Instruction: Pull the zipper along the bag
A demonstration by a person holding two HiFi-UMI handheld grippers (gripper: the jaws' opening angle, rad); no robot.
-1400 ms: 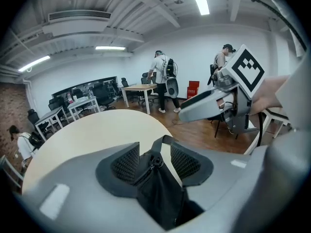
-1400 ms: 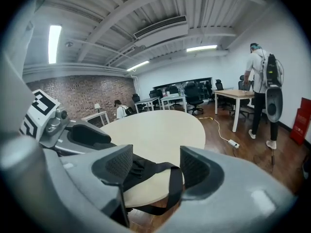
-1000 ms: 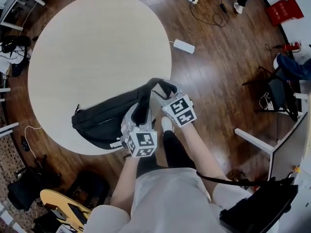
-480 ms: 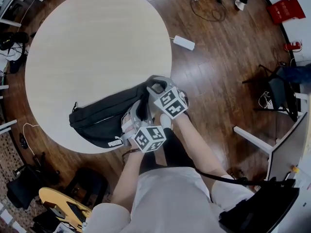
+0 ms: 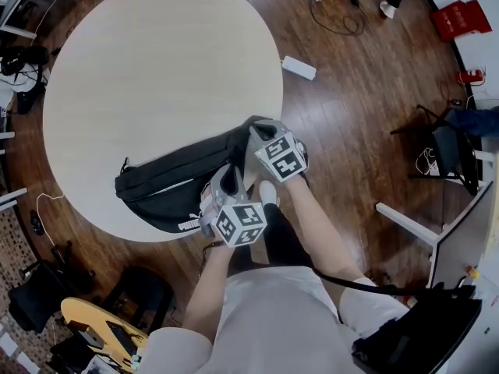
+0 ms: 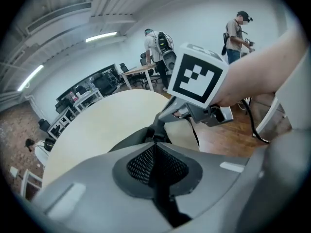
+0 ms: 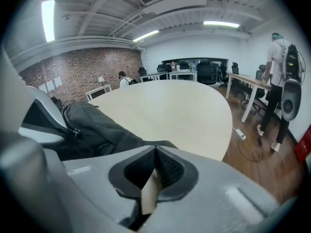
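Bag (image 5: 168,174) lies black and long at the near edge of the round table (image 5: 156,61), its right end hanging just past the rim toward the person. Both grippers meet at that end.

Nearest, the left gripper (image 5: 222,184) has gone from wide open a second ago to clenched. Its jaws are closing tight, and its own view shows a dark strip (image 6: 163,198) pinched between the pads, most likely bag fabric or strap, though I cannot tell which.

Just beyond it, the right gripper (image 5: 256,131) has done the same. Its jaws are closing to a firm pinch on a pale tab (image 7: 149,193) that stands up between the pads. It has also drawn in a little closer to the left gripper.

Whether that tab is the zipper pull is not clear. A zipper (image 7: 73,125) with a small slider shows on the bag's upper face, apart from the right jaws, so the tab may belong to another zipper or be only a label.

Both grips now look set, so reaching is over. As I judge it, the left can hold the bag steady while the right draws along it, and the pull itself has not started.

Farther off, the table is bare, and a power strip (image 5: 299,68) lies on the wooden floor (image 5: 351,115).
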